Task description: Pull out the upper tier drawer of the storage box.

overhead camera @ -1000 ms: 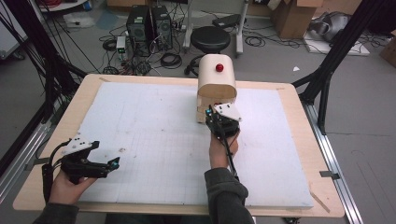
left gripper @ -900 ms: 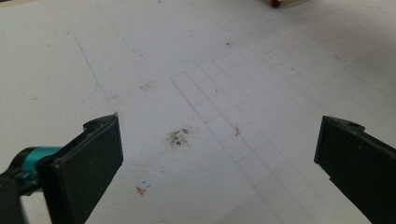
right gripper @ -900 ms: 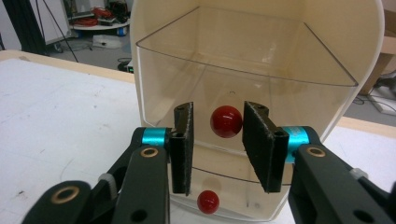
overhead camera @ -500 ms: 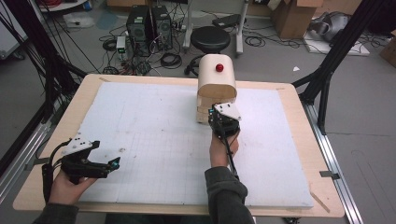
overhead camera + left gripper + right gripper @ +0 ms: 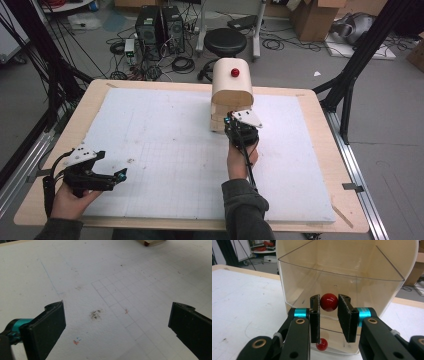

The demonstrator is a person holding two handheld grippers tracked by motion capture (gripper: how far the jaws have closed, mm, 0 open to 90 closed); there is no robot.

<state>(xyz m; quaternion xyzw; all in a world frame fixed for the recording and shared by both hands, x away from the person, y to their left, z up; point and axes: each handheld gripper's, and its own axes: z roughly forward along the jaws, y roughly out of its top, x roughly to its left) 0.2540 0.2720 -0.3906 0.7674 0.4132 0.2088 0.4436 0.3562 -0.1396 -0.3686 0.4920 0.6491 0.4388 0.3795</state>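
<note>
Right gripper (image 5: 329,315) closed about red knob (image 5: 328,302) on clear door of wooden bread box (image 5: 231,90), far side of worktop (image 5: 165,145). Contact narrow; slip off round knob judged likely if pulled off-axis. Left gripper (image 5: 115,322) held open, empty, near worktop's front-left.

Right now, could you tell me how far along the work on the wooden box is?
Done: the right hand-held gripper is at the wooden box, its jaws closed on the red knob of the clear cover. In hand: that grip. Left: the cover looks closed and not yet moved. The left hand-held gripper is open over the white board, holding nothing.
</note>
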